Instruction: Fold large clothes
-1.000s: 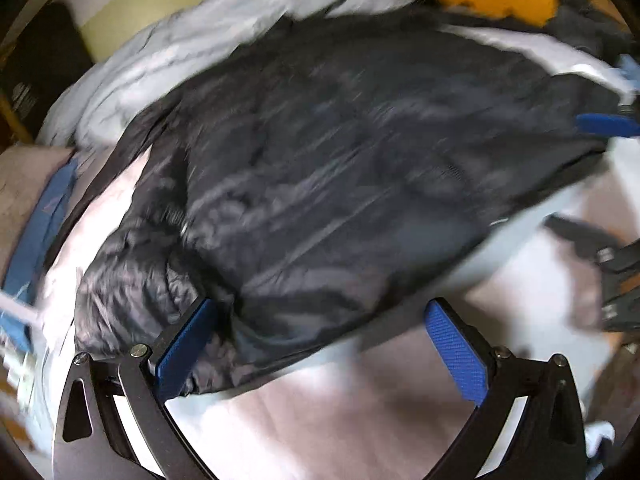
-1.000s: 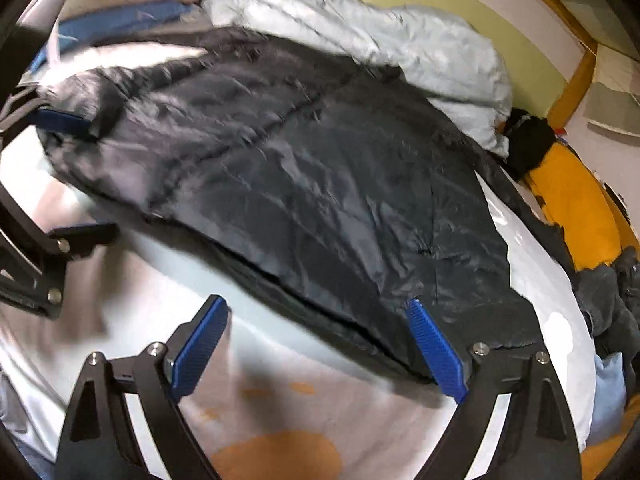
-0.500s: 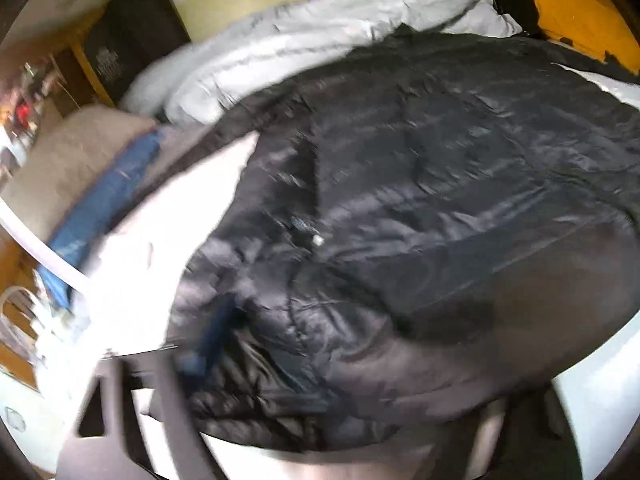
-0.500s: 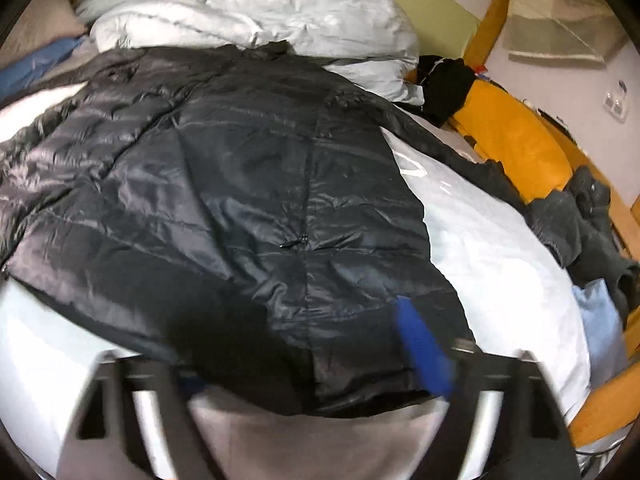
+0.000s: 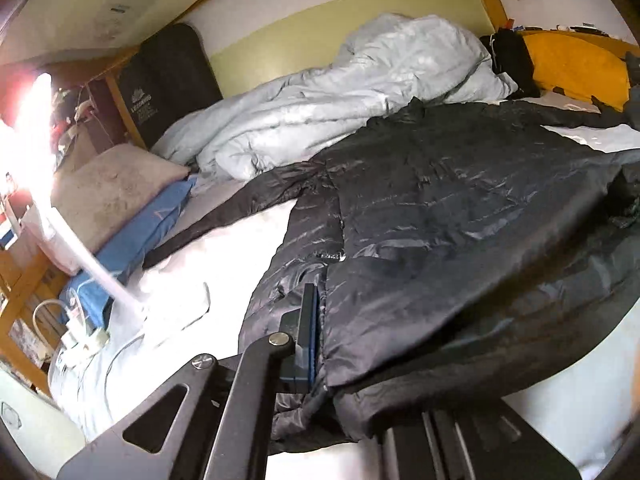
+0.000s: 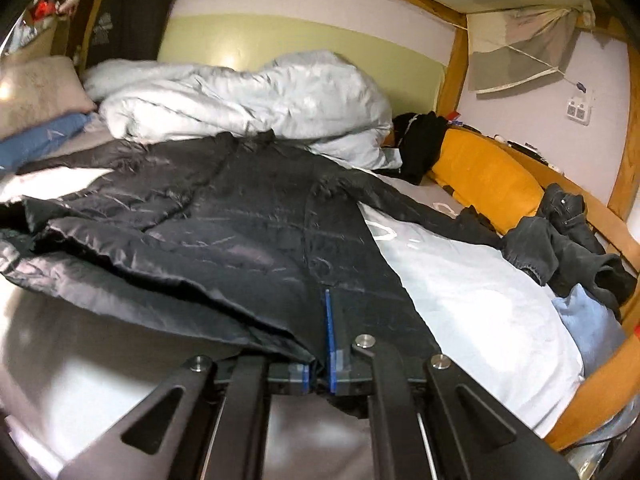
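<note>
A rumpled pale-blue duvet [image 6: 248,100] lies heaped against the green wall [image 6: 304,36] at the back of a wooden-framed bed [image 6: 600,384]. A beige pillow [image 5: 116,188] rests on a blue one [image 5: 140,236] at one end; an orange cushion [image 6: 484,180] and dark clothes [image 6: 568,248] line the other.

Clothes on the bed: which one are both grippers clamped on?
The black puffer jacket, its hem pinched by both; the dark trousers lie untouched beside the orange cushion.

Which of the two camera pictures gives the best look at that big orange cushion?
The right wrist view: the orange cushion lies in full along the wooden bed rail, beyond the black jacket. The left wrist view shows only part of the cushion, squeezed into its top right corner.
</note>
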